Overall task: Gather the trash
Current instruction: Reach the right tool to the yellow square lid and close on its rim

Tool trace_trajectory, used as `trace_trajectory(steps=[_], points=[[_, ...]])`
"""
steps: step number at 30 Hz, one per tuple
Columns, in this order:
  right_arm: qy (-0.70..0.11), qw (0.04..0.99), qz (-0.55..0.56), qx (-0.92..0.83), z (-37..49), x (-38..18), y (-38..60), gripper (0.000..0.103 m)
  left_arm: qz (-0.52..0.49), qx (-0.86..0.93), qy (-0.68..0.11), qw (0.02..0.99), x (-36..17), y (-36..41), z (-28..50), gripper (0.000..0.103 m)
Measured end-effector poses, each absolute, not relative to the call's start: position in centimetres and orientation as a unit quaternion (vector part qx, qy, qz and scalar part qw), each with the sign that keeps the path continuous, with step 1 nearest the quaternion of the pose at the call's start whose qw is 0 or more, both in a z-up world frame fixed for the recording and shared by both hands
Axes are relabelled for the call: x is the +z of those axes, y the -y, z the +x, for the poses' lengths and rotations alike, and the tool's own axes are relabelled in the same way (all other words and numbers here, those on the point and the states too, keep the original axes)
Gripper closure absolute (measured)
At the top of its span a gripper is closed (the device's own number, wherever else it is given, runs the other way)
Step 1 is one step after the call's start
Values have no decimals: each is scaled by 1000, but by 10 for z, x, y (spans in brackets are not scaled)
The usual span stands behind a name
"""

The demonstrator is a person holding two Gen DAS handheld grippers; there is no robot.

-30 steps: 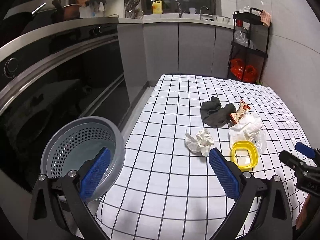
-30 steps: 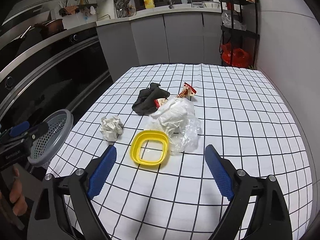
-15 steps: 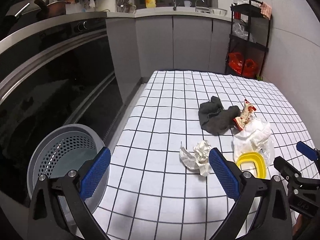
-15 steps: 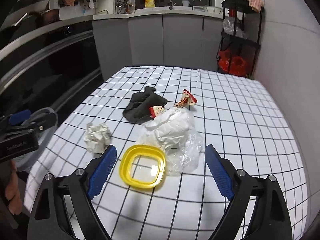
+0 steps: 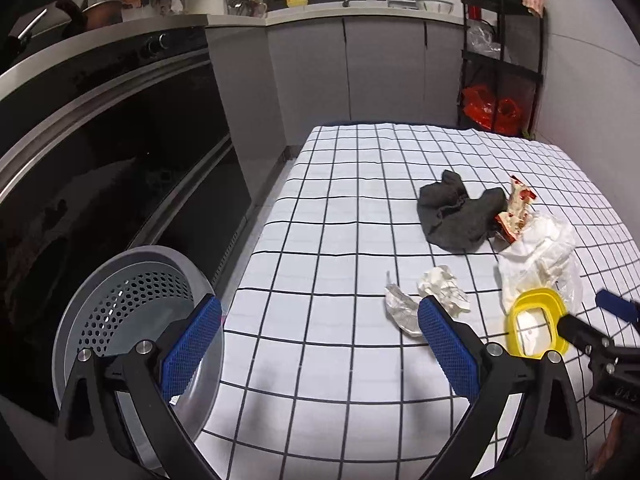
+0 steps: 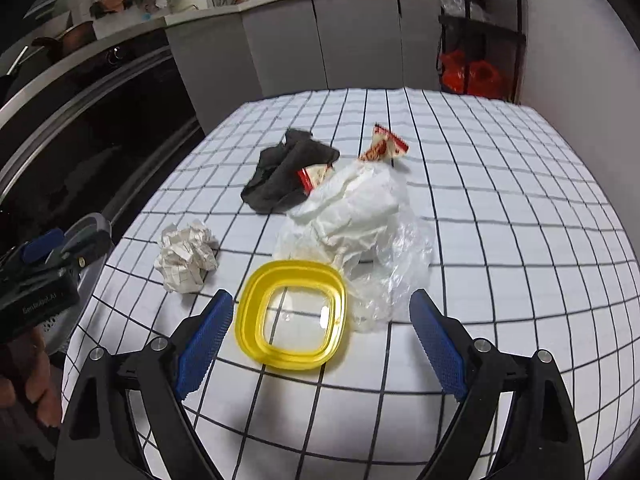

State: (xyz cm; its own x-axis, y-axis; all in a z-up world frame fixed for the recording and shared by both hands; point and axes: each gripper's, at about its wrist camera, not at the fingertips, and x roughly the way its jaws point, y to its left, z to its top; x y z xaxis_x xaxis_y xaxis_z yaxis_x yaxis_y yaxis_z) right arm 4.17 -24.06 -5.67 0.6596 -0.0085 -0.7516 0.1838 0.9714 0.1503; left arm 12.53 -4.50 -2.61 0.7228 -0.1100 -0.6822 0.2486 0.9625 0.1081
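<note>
I have both grippers over the near edge of the table (image 6: 500,184), nothing picked up yet. My right gripper (image 6: 320,336) has its jaws spread wide and empty, angled down at the yellow lid (image 6: 292,320), which lies flat just ahead of the blue pads. My left gripper (image 5: 318,344) is equally wide and empty; its left finger hangs over the grey perforated bin (image 5: 120,312) standing beside the table's left edge.

The trash sits in a loose cluster: a crumpled paper ball (image 6: 186,254) left of the lid, a clear plastic bag with white tissue (image 6: 360,216) touching the lid's far side, a red-and-white snack wrapper (image 6: 384,148) behind that, and a dark cloth (image 6: 284,172) (trash or not, I can't say).

I judge the paper ball the easiest first pick for the left side: come down with the pads on either side of it, squeeze gently, then swing over to the bin. The flat lid would need an edge grip, and the bag could drag with it.

The surface is a white cloth with a black grid, slightly wrinkled. Around it: grey kitchen cabinets (image 5: 384,68), a dark glossy oven front (image 5: 120,160), and a black shelf rack (image 5: 500,60) holding red bags.
</note>
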Motion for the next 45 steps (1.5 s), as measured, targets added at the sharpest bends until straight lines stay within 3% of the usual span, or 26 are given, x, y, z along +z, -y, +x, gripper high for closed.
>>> trace_trajectory(steps=[11, 32, 34, 45], points=[[-465, 875, 113, -72, 51, -82, 223, 17, 86, -87, -370, 921, -32, 37, 136, 6], [-475, 870, 89, -93, 80, -93, 212, 18, 85, -95, -397, 909, -41, 40, 136, 6], [-471, 873, 86, -92, 79, -92, 211, 35, 81, -100, -403, 906, -43, 40, 137, 6], [-457, 881, 108, -60, 43, -75, 224, 35, 78, -128, -413, 898, -48, 60, 134, 6]])
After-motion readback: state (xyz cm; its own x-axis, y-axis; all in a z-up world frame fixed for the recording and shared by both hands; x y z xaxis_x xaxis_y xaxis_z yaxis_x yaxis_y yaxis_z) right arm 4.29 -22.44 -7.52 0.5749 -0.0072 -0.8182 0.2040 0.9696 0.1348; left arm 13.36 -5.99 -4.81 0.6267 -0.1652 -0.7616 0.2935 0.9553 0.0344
